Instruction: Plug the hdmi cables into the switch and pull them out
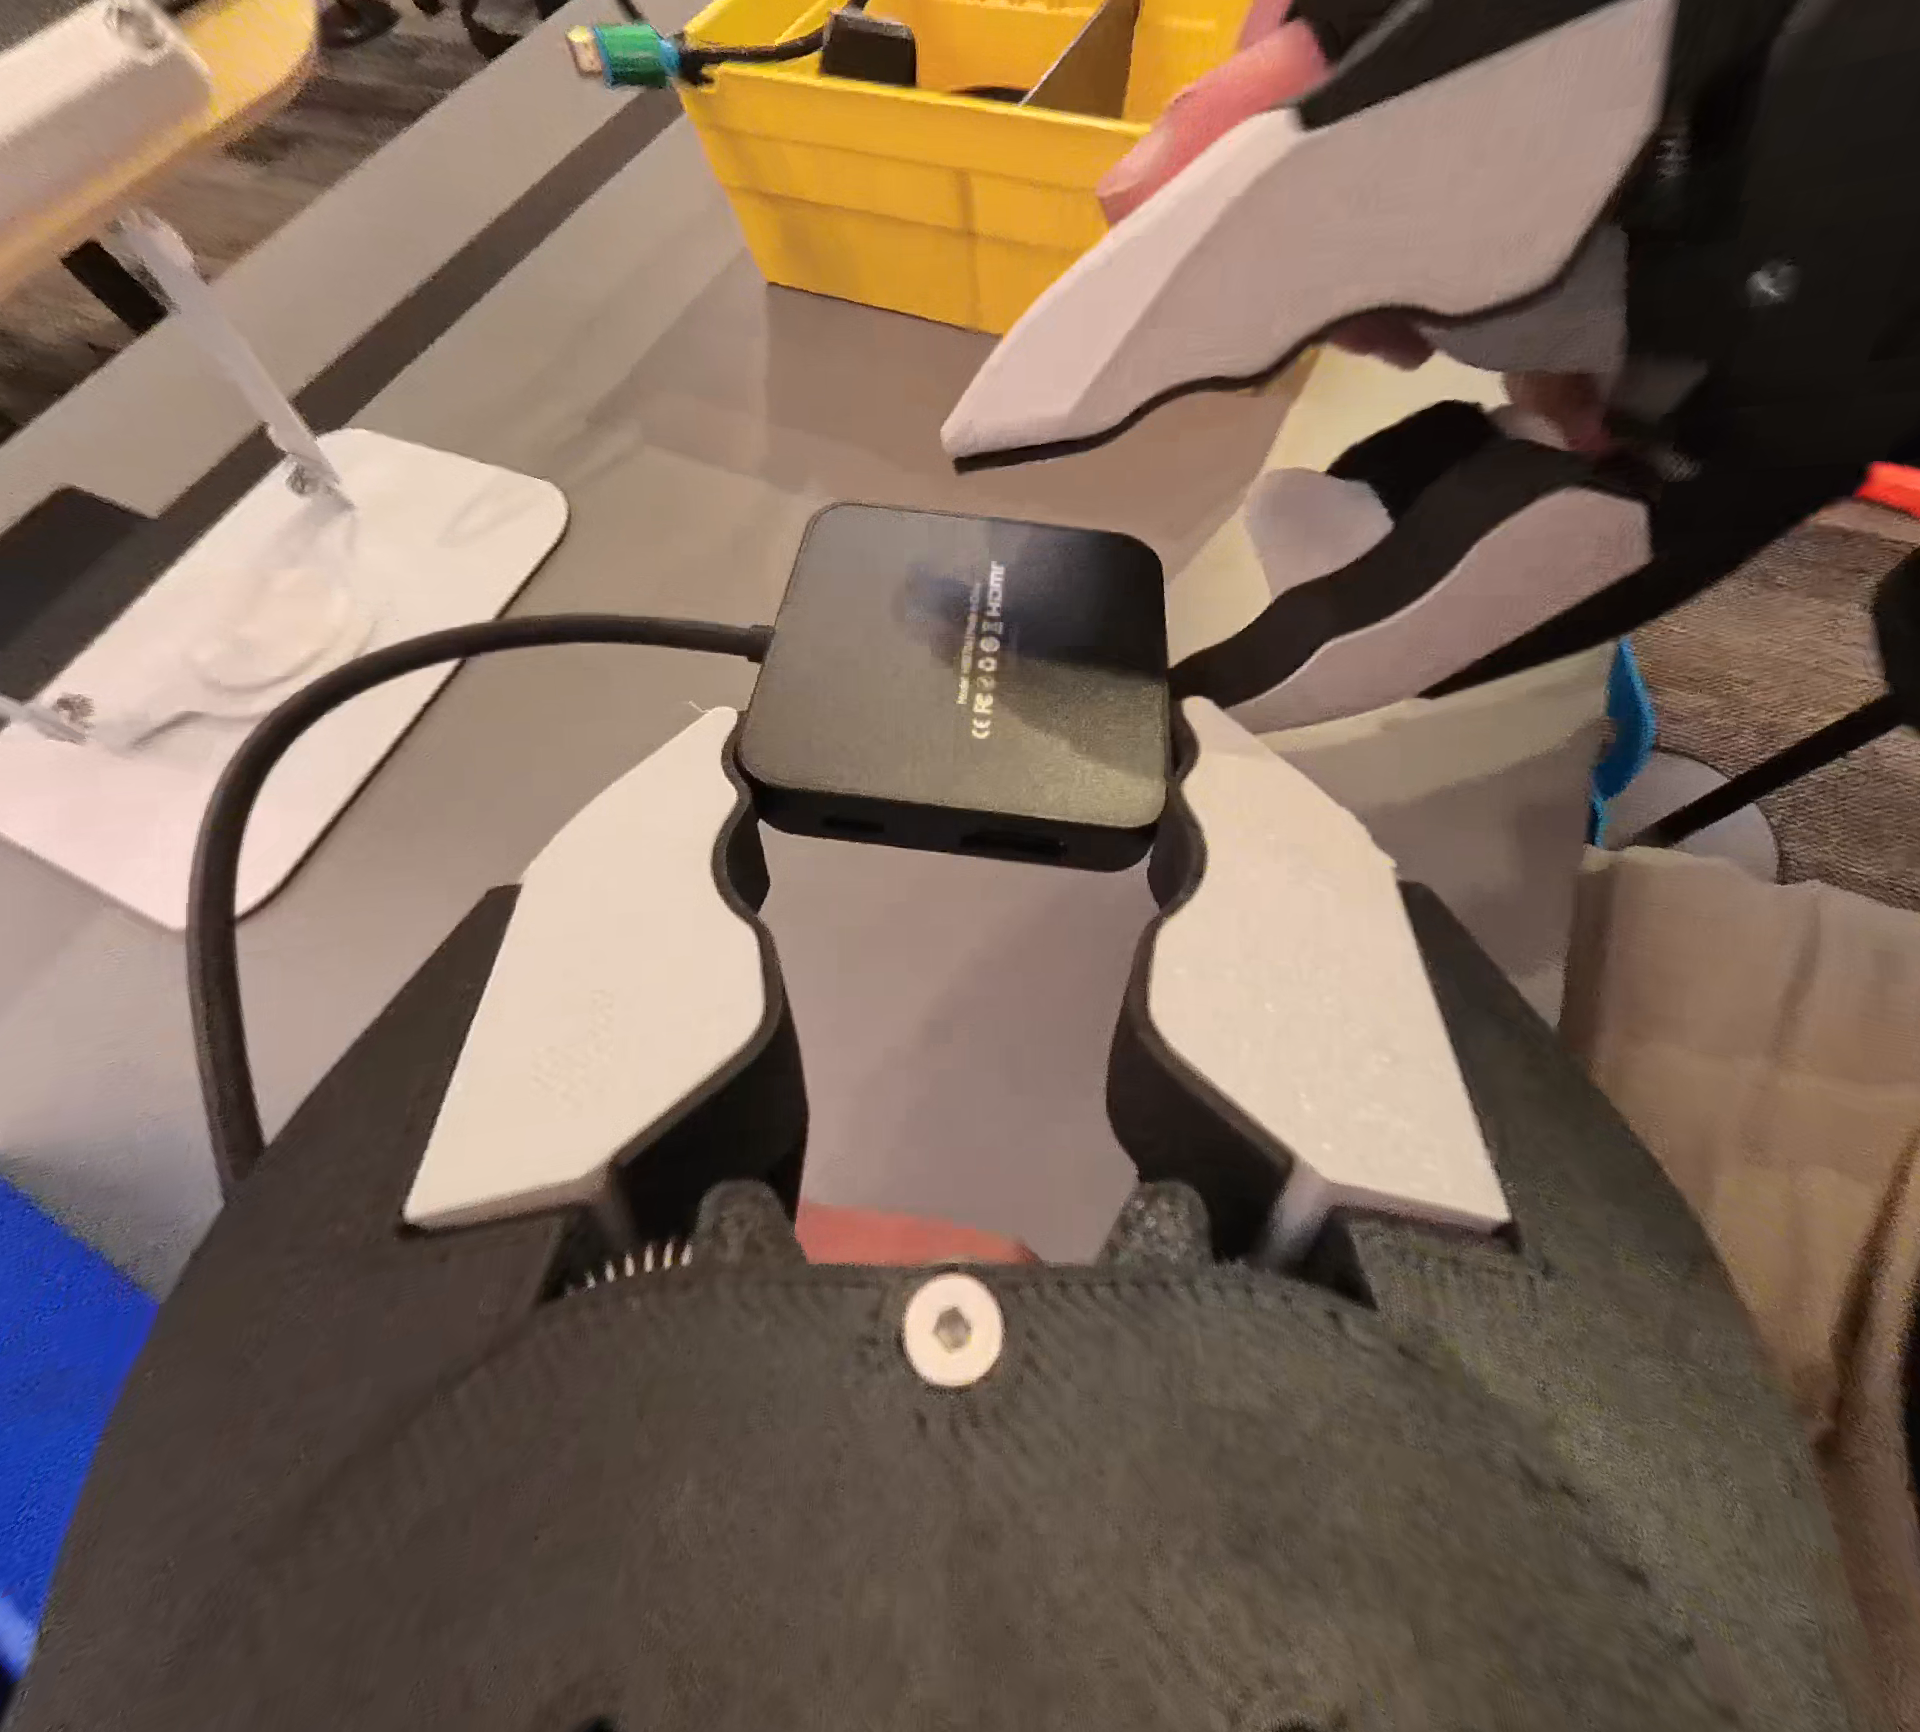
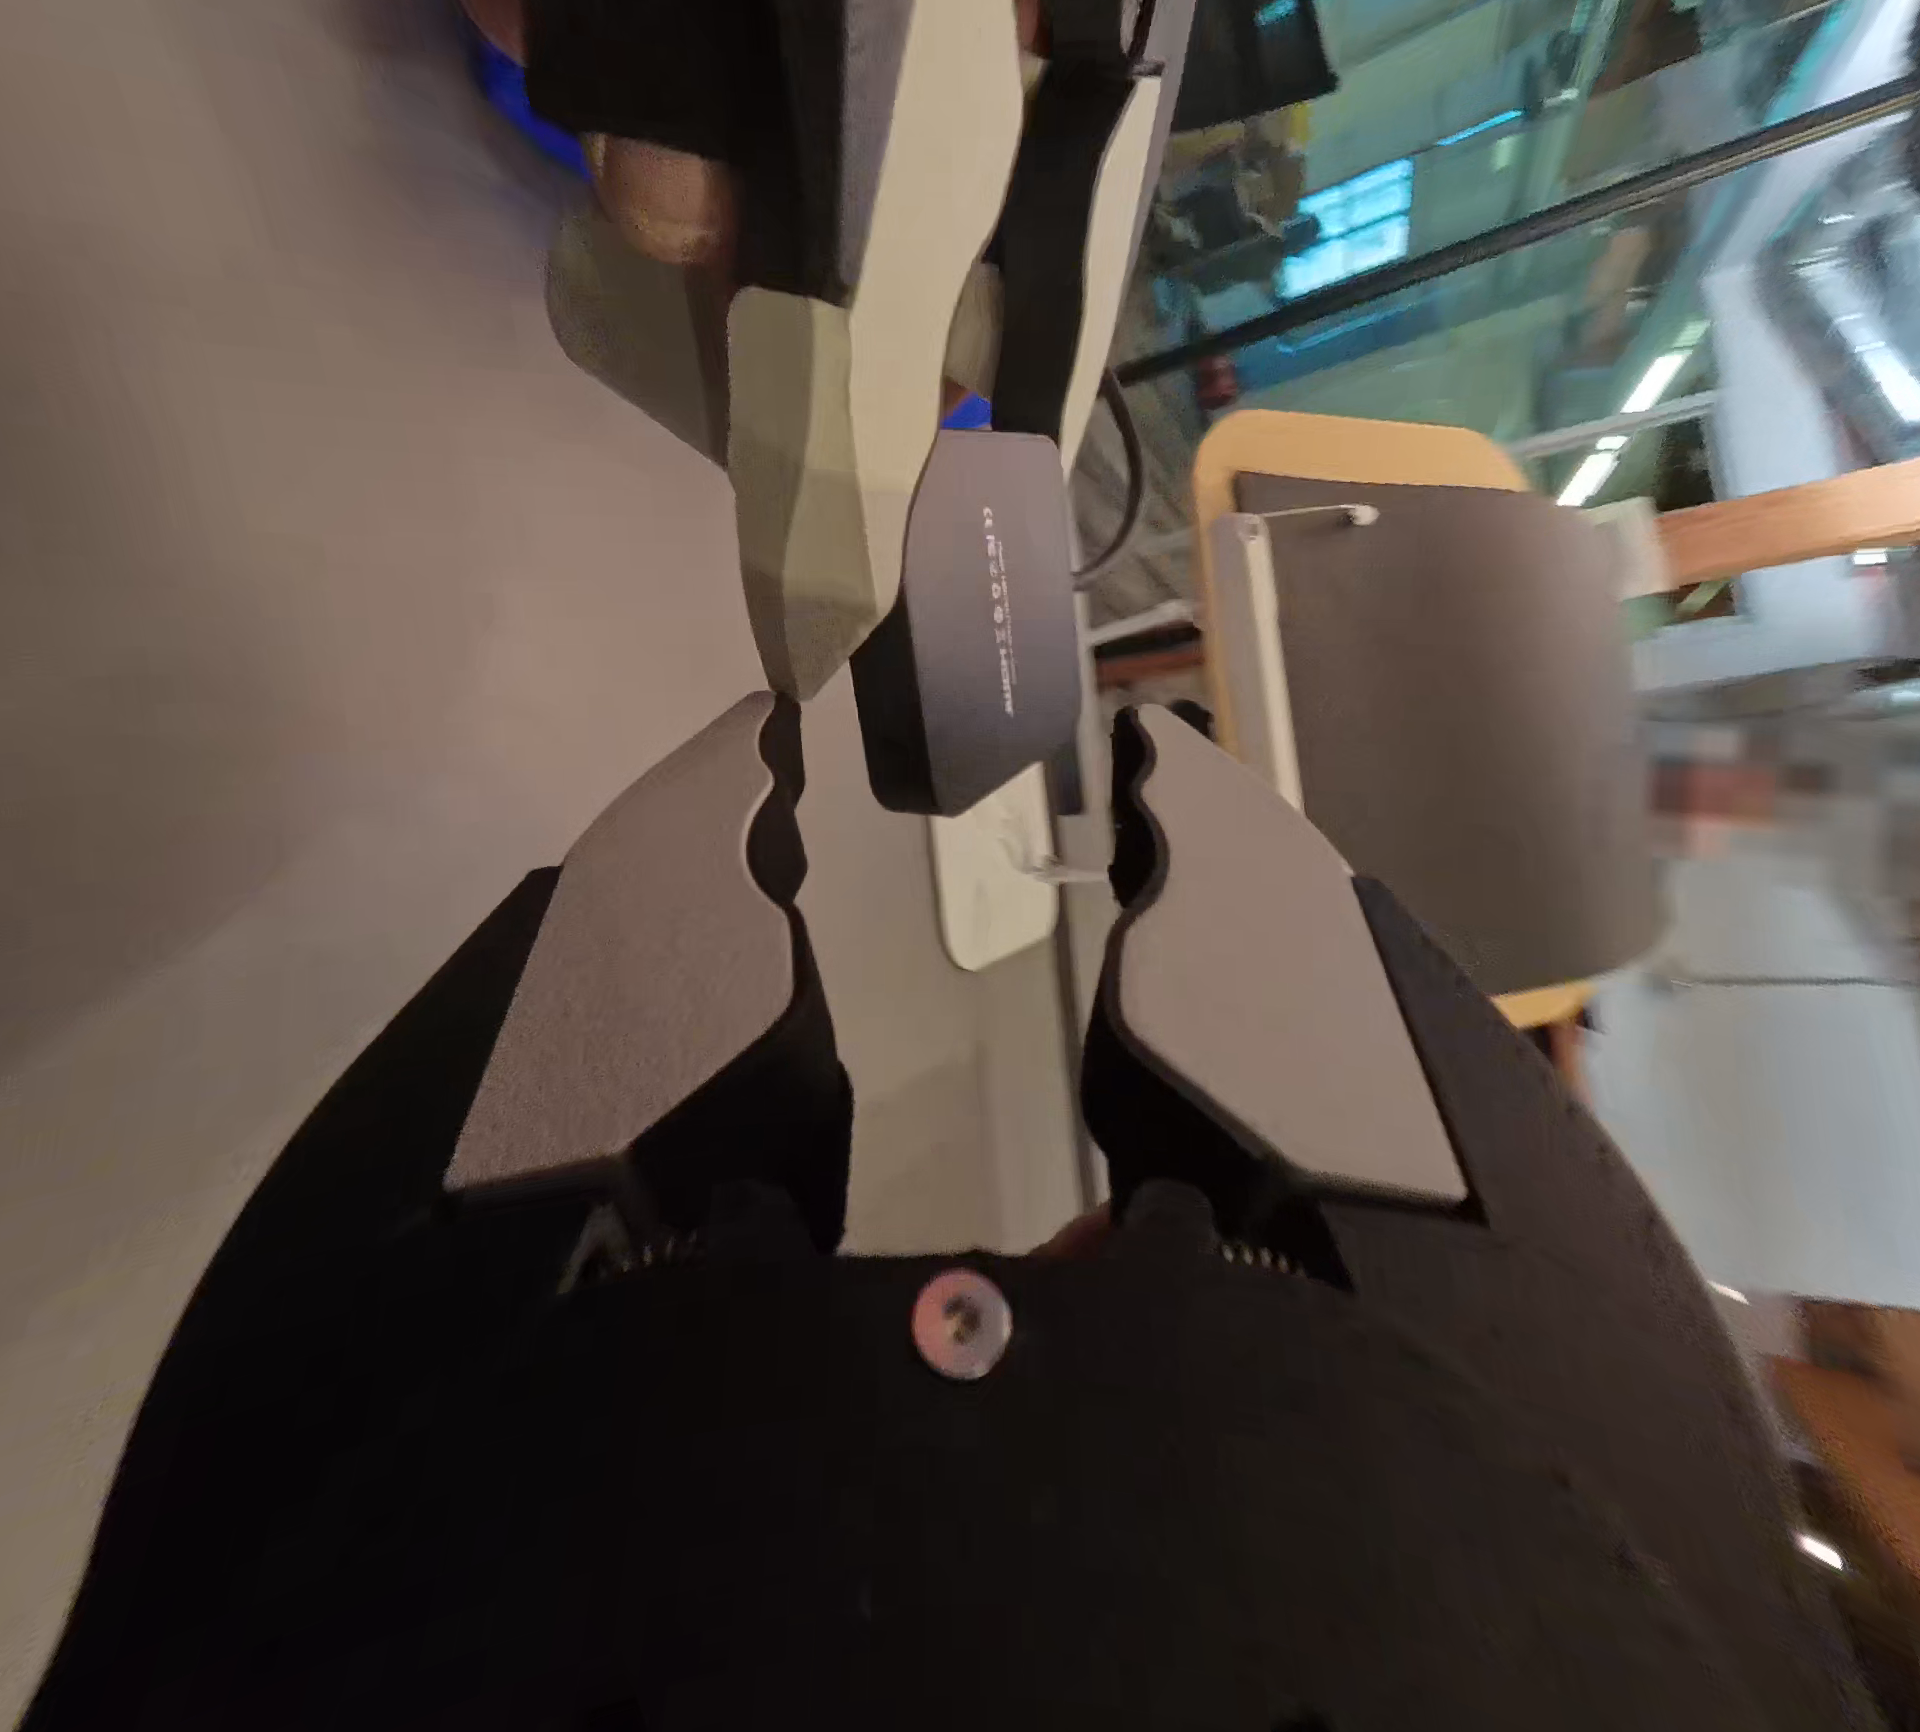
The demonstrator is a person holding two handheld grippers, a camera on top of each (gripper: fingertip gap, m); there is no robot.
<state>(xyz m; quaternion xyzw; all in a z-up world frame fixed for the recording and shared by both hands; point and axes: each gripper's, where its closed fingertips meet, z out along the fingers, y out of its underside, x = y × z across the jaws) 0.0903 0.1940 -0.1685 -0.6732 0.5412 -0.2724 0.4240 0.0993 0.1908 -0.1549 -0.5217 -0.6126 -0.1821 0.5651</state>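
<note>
The black HDMI switch point(image 1: 956, 685) is held between the fingertips of my left gripper point(image 1: 961, 747), which is shut on its two sides. Its near ports face the camera and are empty. Its own black cable point(image 1: 312, 726) curves off to the left. My right gripper point(image 1: 1075, 565) comes in from the upper right, open and empty, its jaws just beyond the switch's right corner. In the right wrist view the switch point(image 2: 987, 622) lies just ahead of my open right gripper point(image 2: 951, 726). An HDMI plug wrapped in green tape point(image 1: 623, 56) hangs over the yellow bin's rim.
The yellow bin point(image 1: 883, 228) stands behind the switch on the grey table point(image 1: 623, 456), with a cardboard divider and a black plug point(image 1: 868, 46) inside. A white stand base point(image 1: 343, 602) lies to the left. Beige fabric point(image 1: 1714, 1059) sits at the right, a blue object point(image 1: 52, 1370) at the lower left.
</note>
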